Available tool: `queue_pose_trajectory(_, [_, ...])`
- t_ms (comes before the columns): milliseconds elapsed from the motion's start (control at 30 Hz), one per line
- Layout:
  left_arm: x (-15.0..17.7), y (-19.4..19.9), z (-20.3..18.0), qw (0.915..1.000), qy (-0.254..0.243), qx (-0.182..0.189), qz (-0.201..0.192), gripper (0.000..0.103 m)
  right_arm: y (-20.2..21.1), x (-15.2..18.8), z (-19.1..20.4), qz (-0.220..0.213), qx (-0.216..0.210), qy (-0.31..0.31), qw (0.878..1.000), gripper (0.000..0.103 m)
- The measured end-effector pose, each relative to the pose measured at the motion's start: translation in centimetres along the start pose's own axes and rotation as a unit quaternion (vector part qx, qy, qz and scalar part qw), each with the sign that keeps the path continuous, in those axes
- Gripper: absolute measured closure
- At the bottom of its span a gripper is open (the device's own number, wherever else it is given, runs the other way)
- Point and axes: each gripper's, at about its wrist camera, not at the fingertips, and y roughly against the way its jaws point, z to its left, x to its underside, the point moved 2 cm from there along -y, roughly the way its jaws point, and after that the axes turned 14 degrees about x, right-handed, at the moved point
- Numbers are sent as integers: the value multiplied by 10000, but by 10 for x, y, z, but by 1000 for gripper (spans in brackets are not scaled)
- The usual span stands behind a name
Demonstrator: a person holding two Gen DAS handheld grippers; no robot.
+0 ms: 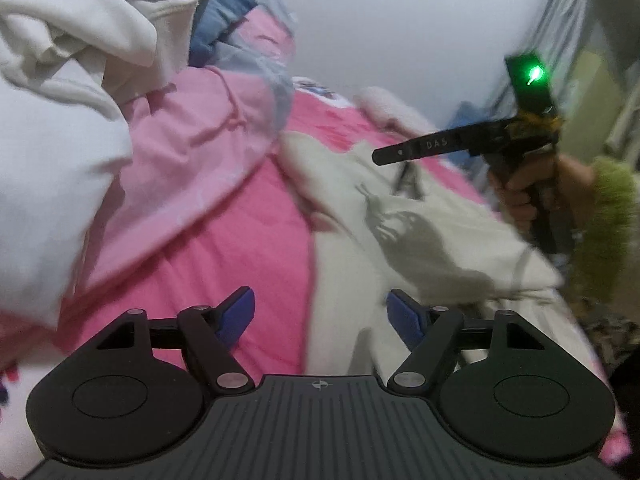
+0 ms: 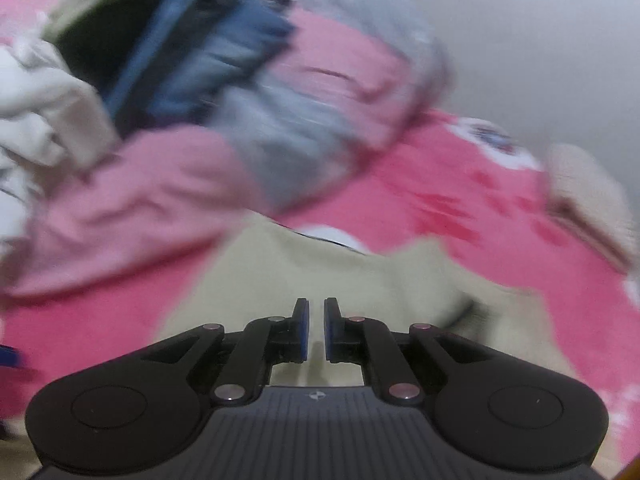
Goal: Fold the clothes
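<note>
A cream garment (image 1: 400, 240) lies spread on the pink bedsheet (image 1: 248, 248). My left gripper (image 1: 320, 300) hovers over its left edge, open, with nothing between the blue pads. Over the garment's far part hangs my right gripper (image 1: 380, 157), clear of the cloth, held by a hand (image 1: 520, 196) in a fuzzy green sleeve (image 1: 608, 220). In the right wrist view the right gripper (image 2: 316, 304) has its pads almost together, only a thin slit between them and no cloth in it. The cream garment (image 2: 320, 272) lies just beyond them, blurred.
A heap of clothes fills the left: white pieces (image 1: 60, 80), a light pink garment (image 1: 192, 132), a blue one (image 2: 208, 52) and grey fabric (image 2: 288, 132). A white wall (image 1: 400, 20) runs behind the bed. A fluffy cream item (image 2: 580, 184) sits at the far right.
</note>
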Motion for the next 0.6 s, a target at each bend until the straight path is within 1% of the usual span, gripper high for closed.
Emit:
queue_pose_trajectory(67, [-1, -16, 3, 9997, -28, -215, 126, 32, -14, -11, 18, 59, -108, 116, 9999, 95])
queue_pose_trajectory(100, [0, -24, 5, 9992, -12, -320, 218, 34, -20, -15, 22, 85, -117, 96, 9998, 89])
queue_pose_trajectory(133, [2, -30, 8, 9988, 53, -405, 287, 35, -29, -19, 21, 145, -155, -71, 9997, 83])
queue_pose_trajectory(167, [5, -35, 11, 9981, 122, -488, 354, 36, -39, -23, 20, 209, -196, -256, 9993, 72])
queue_pose_trajectory(200, [7, -36, 11, 9981, 102, -516, 336, 36, -45, -27, 17, 253, -271, -465, 9982, 65])
queue_pose_trajectory(233, [9, -36, 11, 9980, 75, -539, 310, 36, -53, -31, 15, 322, -327, -623, 9970, 62])
queue_pose_trajectory(267, [10, -37, 10, 9979, 42, -567, 305, 36, -61, -36, 13, 395, -380, -775, 9955, 56])
queue_pose_trajectory(300, [11, -37, 10, 9978, 9, -596, 302, 36, -69, -41, 11, 469, -433, -926, 9937, 53])
queue_pose_trajectory(333, [12, -38, 10, 9977, 8, -607, 296, 36, -75, -46, 13, 530, -514, -950, 9927, 50])
queue_pose_trajectory(367, [13, -39, 9, 9977, 11, -616, 289, 36, -82, -49, 16, 642, -597, -883, 9922, 39])
queue_pose_trajectory(400, [13, -39, 9, 9976, 13, -625, 283, 36, -90, -53, 20, 760, -679, -806, 9915, 38])
queue_pose_trajectory(433, [14, -38, 8, 9977, 3, -626, 276, 36, -96, -54, 26, 882, -621, -673, 9919, 42])
queue_pose_trajectory(467, [15, -37, 9, 9978, 21, -620, 246, 36, -97, -52, 25, 912, -610, -770, 9910, 76])
queue_pose_trajectory(500, [15, -36, 10, 9979, 40, -613, 215, 36, -97, -49, 22, 929, -607, -898, 9898, 93])
queue_pose_trajectory(533, [16, -35, 11, 9980, 60, -605, 183, 36, -97, -46, 20, 946, -605, -1027, 9884, 93])
queue_pose_trajectory(567, [16, -34, 12, 9981, 80, -598, 152, 37, -91, -42, 11, 789, -669, -1327, 9857, 94])
queue_pose_trajectory(600, [17, -33, 13, 9981, 100, -591, 121, 37, -84, -35, -2, 639, -728, -1745, 9799, 95])
